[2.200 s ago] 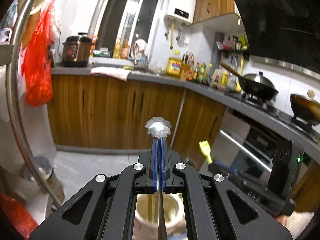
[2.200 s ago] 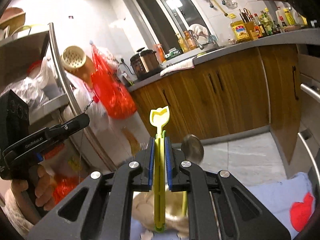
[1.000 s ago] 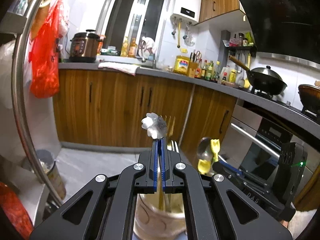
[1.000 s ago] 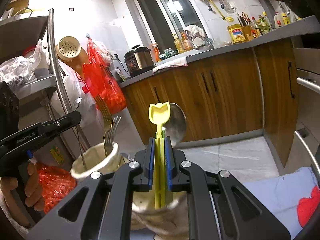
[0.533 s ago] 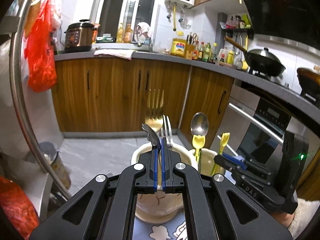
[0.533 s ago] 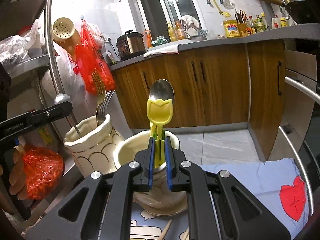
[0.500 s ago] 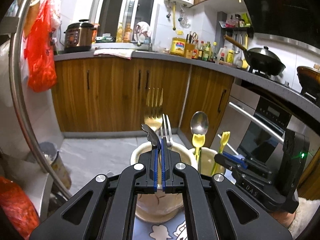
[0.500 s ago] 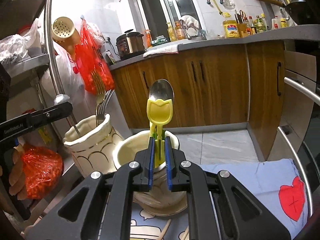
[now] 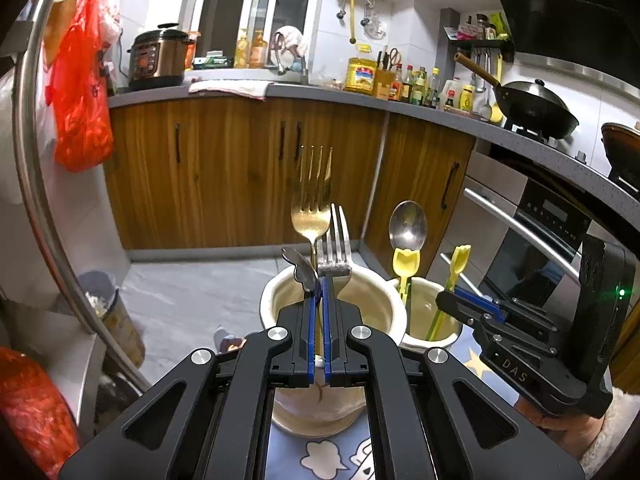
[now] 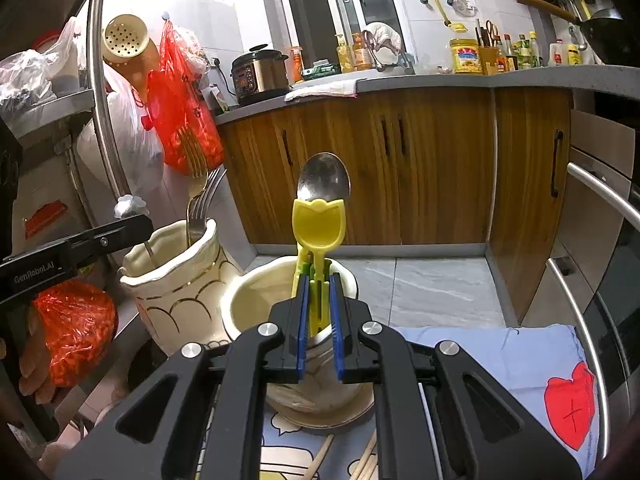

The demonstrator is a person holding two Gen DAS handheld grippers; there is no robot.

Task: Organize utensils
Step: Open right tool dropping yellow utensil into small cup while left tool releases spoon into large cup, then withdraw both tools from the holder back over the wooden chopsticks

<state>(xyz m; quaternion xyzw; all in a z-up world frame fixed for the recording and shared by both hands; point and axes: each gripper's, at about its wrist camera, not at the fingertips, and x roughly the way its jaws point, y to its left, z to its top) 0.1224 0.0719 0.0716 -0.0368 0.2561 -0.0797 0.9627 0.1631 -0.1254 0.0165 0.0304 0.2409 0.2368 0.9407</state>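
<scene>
Left gripper (image 9: 319, 292) clamped on metal utensil handle (image 9: 299, 270), lowered into left holder (image 9: 276, 292) beside two forks (image 9: 316, 216). Right gripper (image 10: 319, 304) pinching yellow spoon (image 10: 318, 220) in right holder (image 10: 240, 300) — release pending. Chopsticks (image 10: 366, 460) (on mat) unsorted.

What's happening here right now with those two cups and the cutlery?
A person is sorting utensils with a handheld gripper in each hand. The left gripper is shut on a thin metal utensil over the wavy-rimmed cream cup, which already holds a gold fork and a silver fork. The right gripper is clamped on a yellow plastic utensil standing in the second cup, next to a metal spoon.
</scene>
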